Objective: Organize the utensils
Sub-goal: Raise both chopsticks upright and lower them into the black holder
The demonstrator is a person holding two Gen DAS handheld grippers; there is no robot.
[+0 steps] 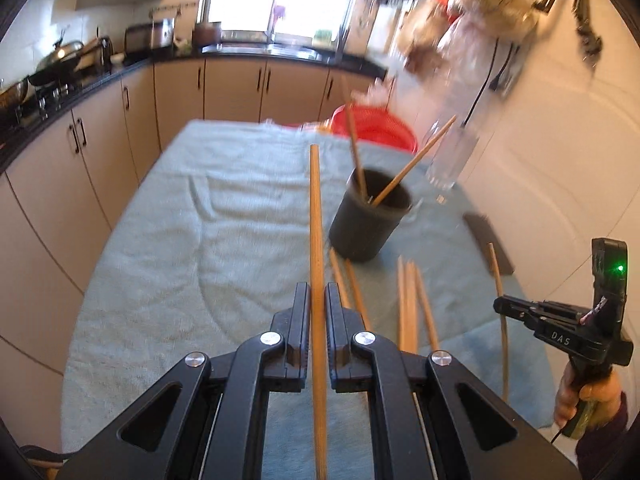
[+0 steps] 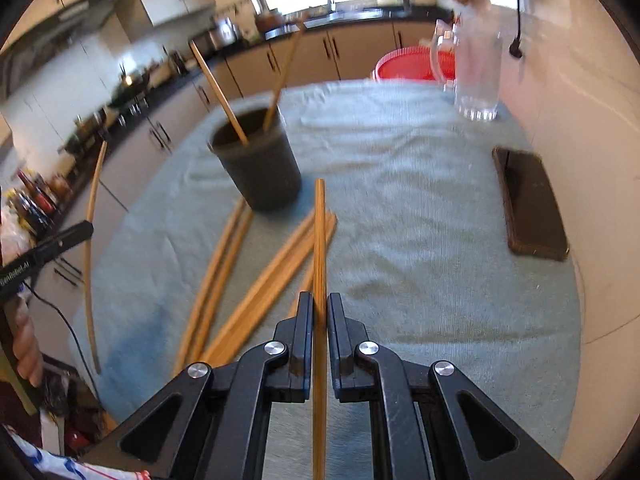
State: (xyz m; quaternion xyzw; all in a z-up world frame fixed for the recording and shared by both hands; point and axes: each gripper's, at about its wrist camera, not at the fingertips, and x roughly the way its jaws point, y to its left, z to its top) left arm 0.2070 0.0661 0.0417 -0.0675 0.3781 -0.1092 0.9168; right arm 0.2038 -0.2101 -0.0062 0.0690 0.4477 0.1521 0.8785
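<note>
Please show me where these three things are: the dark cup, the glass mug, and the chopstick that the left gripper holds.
dark cup (image 2: 260, 176), right wrist view, on its outer wall.
glass mug (image 2: 478, 80), right wrist view, on its clear body.
chopstick in the left gripper (image 1: 317, 232), left wrist view, on its shaft beyond the fingertips.

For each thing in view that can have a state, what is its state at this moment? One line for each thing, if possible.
left gripper: shut on one chopstick, fingers clamped on it.
right gripper: shut on another chopstick.
dark cup: upright, two chopsticks standing in it.
loose chopsticks: lying flat on the towel, beside the cup.
glass mug: upright, looks empty.
phone: lying flat, screen dark.
</note>
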